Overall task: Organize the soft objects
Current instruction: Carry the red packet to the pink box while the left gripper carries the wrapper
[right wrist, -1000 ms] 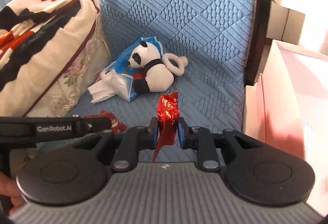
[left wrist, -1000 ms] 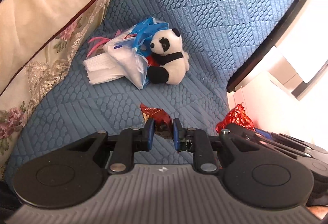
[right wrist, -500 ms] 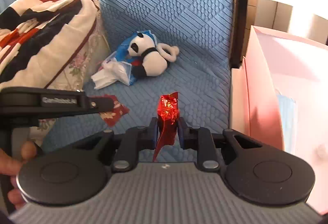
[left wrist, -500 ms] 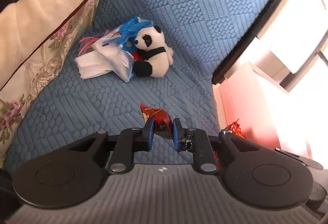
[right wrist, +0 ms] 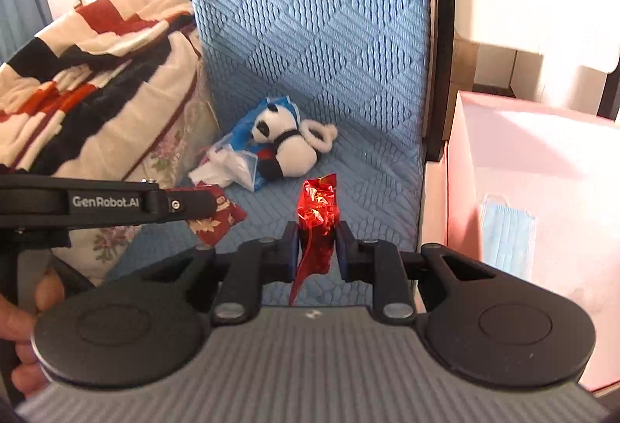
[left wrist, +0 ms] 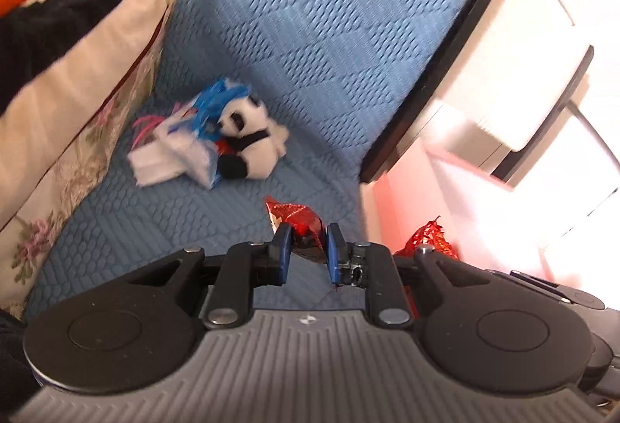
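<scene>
My left gripper [left wrist: 306, 246] is shut on a red patterned packet [left wrist: 296, 217], which also shows in the right wrist view as the red patterned packet [right wrist: 217, 215] at the tip of the left gripper [right wrist: 201, 204]. My right gripper [right wrist: 317, 246] is shut on a shiny red foil packet [right wrist: 317, 217]; its top, the foil packet [left wrist: 428, 241], shows low right in the left wrist view. A panda plush [left wrist: 250, 146] [right wrist: 285, 148] lies on the blue quilted sofa seat [left wrist: 128, 229] [right wrist: 372, 190] beyond both grippers, beside a blue-and-white tissue pack [left wrist: 182, 148] [right wrist: 232, 161].
A pink box [right wrist: 542, 190] [left wrist: 399, 190] stands right of the sofa with a blue face mask [right wrist: 507, 233] inside. A floral cushion [left wrist: 66, 171] under a red, white and black striped blanket [right wrist: 85, 74] fills the left. A hand [right wrist: 23, 326] holds the left gripper's handle.
Both grippers have risen and drawn back from the panda, each keeping its packet. The pink box has come into fuller view on the right, with the mask inside.
</scene>
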Demonstrator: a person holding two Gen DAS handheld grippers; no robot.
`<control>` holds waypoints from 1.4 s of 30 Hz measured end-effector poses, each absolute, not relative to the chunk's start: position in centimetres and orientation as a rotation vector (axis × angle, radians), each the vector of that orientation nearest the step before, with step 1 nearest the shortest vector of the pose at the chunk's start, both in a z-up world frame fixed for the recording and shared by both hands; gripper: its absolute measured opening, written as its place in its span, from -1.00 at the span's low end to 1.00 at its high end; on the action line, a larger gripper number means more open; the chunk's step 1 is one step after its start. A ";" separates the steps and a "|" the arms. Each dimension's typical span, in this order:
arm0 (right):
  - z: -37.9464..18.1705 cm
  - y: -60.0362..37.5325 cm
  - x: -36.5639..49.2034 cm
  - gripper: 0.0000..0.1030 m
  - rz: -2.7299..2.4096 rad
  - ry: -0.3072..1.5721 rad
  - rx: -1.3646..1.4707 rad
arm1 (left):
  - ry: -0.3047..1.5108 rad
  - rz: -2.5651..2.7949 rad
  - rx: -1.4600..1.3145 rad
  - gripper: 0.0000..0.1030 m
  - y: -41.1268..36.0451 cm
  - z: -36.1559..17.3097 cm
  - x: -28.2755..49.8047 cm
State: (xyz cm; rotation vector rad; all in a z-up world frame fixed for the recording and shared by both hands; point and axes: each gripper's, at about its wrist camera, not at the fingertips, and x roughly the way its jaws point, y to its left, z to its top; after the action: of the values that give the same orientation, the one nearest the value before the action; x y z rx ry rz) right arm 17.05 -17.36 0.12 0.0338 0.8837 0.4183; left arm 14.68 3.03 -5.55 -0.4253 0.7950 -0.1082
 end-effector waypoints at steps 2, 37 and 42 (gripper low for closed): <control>1.1 -17.7 17.1 -0.55 0.424 0.863 0.033 | 0.776 -0.115 -0.423 -0.56 2.4 -4.4 14.6; 10.7 -33.5 20.1 -0.55 0.324 0.708 0.093 | 0.729 -0.304 -0.354 -0.56 -14.5 3.3 17.9; 9.4 -36.4 20.3 -0.55 0.285 0.754 0.100 | 0.765 -0.310 -0.313 -0.56 -17.4 2.2 18.5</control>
State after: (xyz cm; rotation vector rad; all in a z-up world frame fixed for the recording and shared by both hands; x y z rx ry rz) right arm 20.34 -36.42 9.41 0.1004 0.7540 0.2850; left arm 18.54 -17.39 2.16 -0.3126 0.7654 -0.3099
